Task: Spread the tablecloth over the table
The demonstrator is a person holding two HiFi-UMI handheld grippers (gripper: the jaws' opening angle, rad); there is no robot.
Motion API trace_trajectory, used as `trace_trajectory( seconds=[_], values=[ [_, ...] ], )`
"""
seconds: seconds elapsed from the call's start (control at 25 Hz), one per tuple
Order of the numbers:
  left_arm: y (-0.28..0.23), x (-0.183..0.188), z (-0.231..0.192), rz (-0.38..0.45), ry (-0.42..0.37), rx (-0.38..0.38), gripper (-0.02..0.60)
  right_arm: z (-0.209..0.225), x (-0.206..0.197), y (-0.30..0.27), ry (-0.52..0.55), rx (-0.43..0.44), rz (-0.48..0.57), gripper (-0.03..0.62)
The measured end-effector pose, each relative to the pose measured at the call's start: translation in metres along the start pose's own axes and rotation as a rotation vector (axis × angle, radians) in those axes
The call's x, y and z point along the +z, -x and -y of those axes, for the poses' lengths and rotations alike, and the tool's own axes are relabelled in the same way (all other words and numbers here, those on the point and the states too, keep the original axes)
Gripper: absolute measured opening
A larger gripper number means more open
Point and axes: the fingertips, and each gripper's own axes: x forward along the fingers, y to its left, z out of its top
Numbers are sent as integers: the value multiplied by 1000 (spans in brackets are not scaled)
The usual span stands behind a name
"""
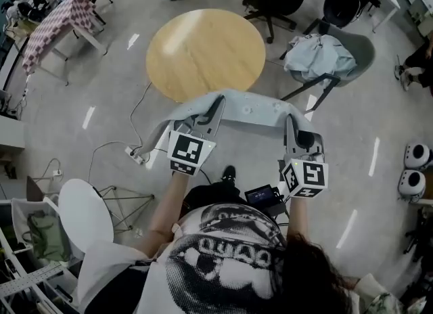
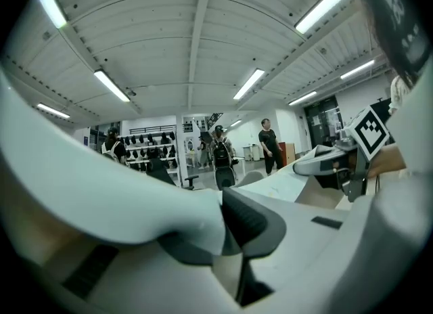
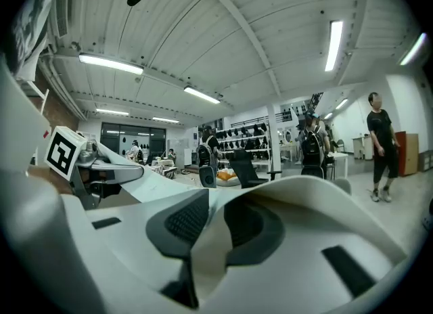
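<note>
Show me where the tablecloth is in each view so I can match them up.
Head view: tablecloth stretched between left gripper and right gripper, just below the round table.
Left gripper view: bottom centre, pinched in the jaws, running right.
Right gripper view: bottom centre, pinched in the jaws, running left.
Shared landmark: the left gripper, at the tablecloth's end in all three.

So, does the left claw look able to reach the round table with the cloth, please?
Probably yes: the left claw, shut on the cloth, is right by the near edge of the table, with nothing standing between them.
</note>
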Motion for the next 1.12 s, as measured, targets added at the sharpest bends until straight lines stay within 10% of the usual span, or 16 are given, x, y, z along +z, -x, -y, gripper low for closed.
trace_trajectory(
  seconds=[0.68, 1.12],
  values=[
    [-134, 91, -93, 121, -149, -139, 51, 47, 115, -109, 123, -46, 171, 75],
    [-202, 154, -167, 182, -232, -102, 52, 67, 191, -198, 198, 9, 268, 75]
  ],
)
